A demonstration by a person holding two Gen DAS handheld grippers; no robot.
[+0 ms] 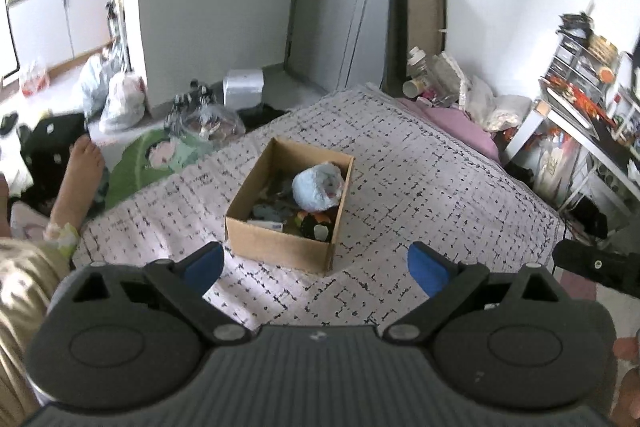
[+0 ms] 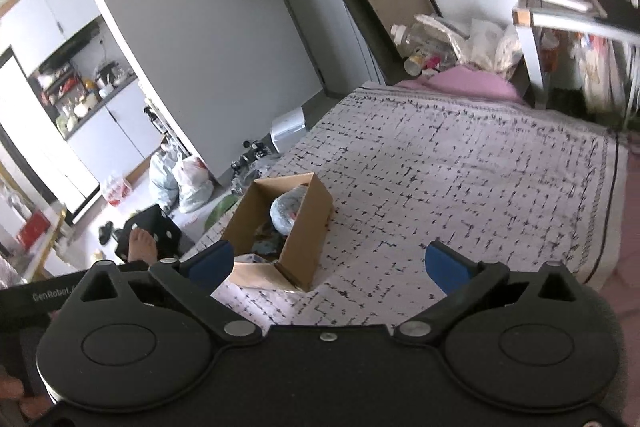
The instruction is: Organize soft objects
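Nearest: left gripper (image 1: 316, 263) spread wide, nothing between the blue pads; right gripper (image 2: 329, 263) equally wide and empty. Just beyond, on the patterned bedspread (image 1: 420, 187): open cardboard box (image 1: 276, 247) holding a pale blue plush toy (image 1: 318, 185) atop smaller dark soft items. No loose soft objects visible on the cover. Sorting apparently finished or nearly so. Farther back: pink pillow (image 2: 468, 79), wall-side clutter.

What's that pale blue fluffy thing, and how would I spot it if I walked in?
Find the bed with the white, black-flecked cover; an open cardboard box sits on it. The pale blue plush lies inside, toward the far end. It is the biggest and lightest item there, rounded and fuzzy, above smaller, darker things.
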